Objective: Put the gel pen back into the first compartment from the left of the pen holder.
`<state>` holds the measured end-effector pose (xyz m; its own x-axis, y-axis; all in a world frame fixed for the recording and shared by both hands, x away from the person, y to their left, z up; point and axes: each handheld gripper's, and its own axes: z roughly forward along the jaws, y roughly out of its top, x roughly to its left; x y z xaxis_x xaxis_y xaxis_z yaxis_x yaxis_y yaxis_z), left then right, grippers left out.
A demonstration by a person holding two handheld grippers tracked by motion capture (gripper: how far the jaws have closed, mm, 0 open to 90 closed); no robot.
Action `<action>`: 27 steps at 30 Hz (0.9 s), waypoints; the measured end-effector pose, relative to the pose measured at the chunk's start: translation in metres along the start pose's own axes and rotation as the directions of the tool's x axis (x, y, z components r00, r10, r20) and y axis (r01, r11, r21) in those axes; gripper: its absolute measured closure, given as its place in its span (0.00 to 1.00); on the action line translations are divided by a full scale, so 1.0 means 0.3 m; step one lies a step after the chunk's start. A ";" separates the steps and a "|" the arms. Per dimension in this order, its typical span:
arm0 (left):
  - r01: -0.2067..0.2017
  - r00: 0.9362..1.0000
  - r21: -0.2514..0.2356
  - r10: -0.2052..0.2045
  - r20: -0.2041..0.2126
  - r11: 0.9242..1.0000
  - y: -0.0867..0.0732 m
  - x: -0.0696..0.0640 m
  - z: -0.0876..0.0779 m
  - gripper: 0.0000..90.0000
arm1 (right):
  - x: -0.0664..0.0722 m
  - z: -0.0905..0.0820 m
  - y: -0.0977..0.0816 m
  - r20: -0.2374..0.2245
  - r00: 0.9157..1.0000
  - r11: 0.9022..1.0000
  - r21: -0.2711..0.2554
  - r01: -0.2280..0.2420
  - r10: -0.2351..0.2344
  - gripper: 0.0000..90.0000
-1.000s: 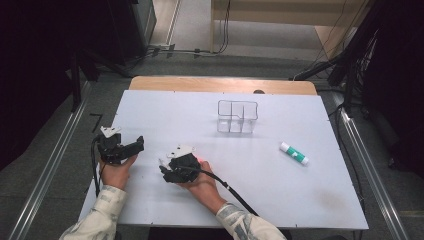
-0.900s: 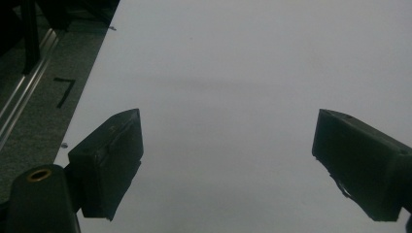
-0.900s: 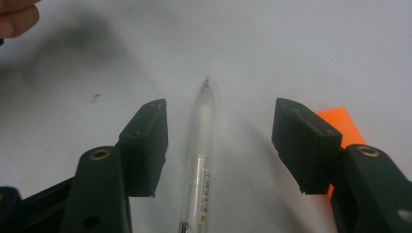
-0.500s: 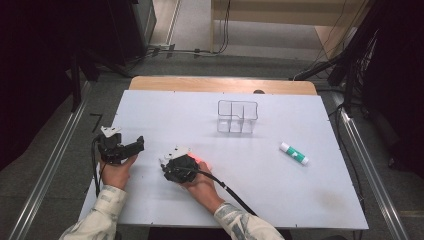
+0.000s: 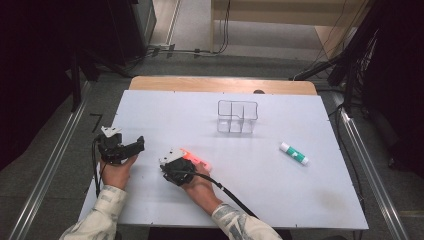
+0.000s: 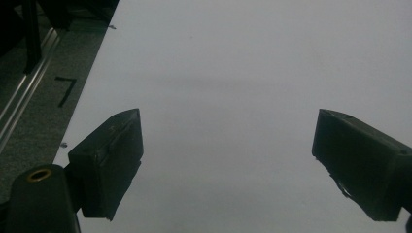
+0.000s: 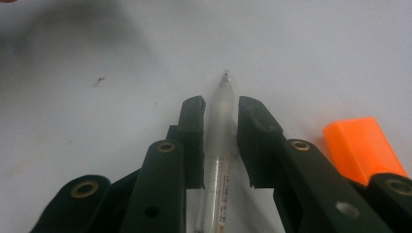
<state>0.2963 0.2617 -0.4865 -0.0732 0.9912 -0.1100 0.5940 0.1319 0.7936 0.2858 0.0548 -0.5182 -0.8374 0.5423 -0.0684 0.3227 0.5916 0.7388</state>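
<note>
A clear pen (image 7: 221, 126) lies on the white table (image 5: 300, 200), tip pointing away, between the two jaws of my right gripper (image 7: 219, 104). The jaws have just been closing and stand very narrow on either side of the pen, with thin gaps still showing. An orange highlighter (image 7: 362, 145) lies just right of the gripper. From above, the right gripper (image 5: 172, 167) points down at the near left part of the table, with the orange highlighter (image 5: 196, 159) beside it. My left gripper (image 5: 132, 146) rests at the table's left edge; its jaws (image 6: 226, 145) stand wide open over bare table.
A clear compartment organizer (image 5: 237, 117) stands at the middle back of the table. A white and green glue stick (image 5: 294, 153) lies at the right. Dark floor and a metal rail (image 5: 55, 165) run along the table's left edge.
The right hand has tilted and shifted slightly, uncovering the orange highlighter beside it. The left hand has stayed where it was.
</note>
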 end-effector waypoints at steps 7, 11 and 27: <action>0.009 1.000 0.004 -0.009 0.002 1.000 0.000 0.002 0.002 0.13 | -0.003 0.000 0.001 -0.010 1.000 1.000 0.001 -0.013 0.013 0.84; 0.013 1.000 0.005 -0.013 0.002 1.000 0.000 0.002 0.002 0.13 | -0.011 0.000 0.001 -0.026 0.999 0.999 0.004 -0.039 0.039 0.85; 0.021 1.000 0.009 -0.021 0.007 1.000 0.000 0.008 0.004 0.13 | -0.010 -0.002 0.005 -0.021 0.998 0.999 0.007 -0.052 0.052 0.87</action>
<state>0.2971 0.2640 -0.4874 -0.0799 0.9882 -0.1307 0.5994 0.1524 0.7858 0.2886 0.0535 -0.5165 -0.8286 0.5596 -0.0154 0.3691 0.5668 0.7365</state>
